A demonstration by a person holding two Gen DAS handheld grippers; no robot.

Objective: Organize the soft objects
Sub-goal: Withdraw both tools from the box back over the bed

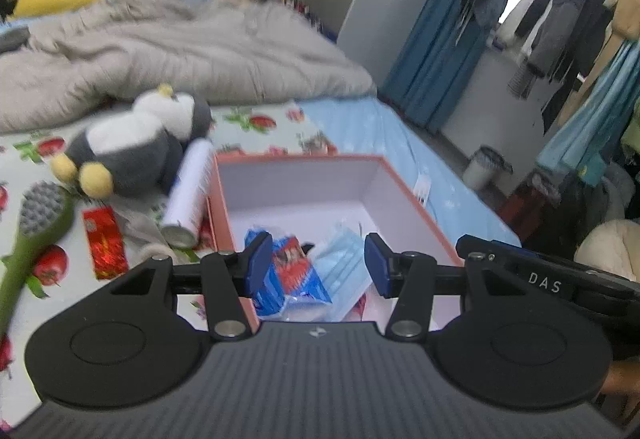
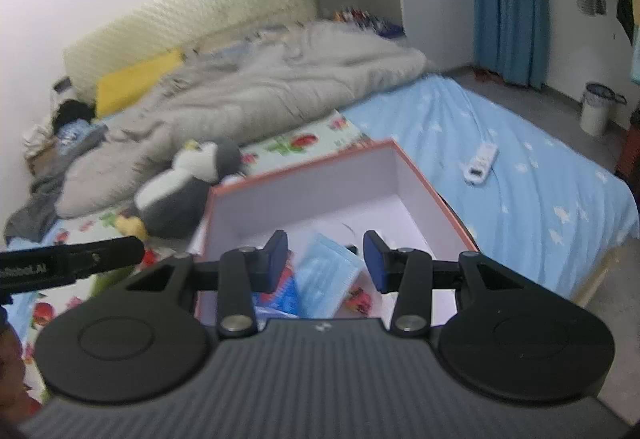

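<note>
An open box (image 1: 304, 161) with an orange rim and white inside sits on the bed; it also shows in the right wrist view (image 2: 304, 169). Inside lie a pale blue face mask (image 1: 344, 263) (image 2: 326, 275) and a blue and red packet (image 1: 290, 271) (image 2: 286, 289). A grey and white penguin plush (image 1: 136, 147) (image 2: 180, 191) lies left of the box. My left gripper (image 1: 318, 265) is open and empty above the box's near side. My right gripper (image 2: 326, 265) is open and empty above the same box.
A white cylinder can (image 1: 190, 191) leans by the box's left wall. A green brush (image 1: 36, 231) and a red packet (image 1: 105, 243) lie at the left. A grey quilt (image 1: 180, 43) covers the bed's far part. A white remote (image 2: 480, 163) lies on the blue sheet.
</note>
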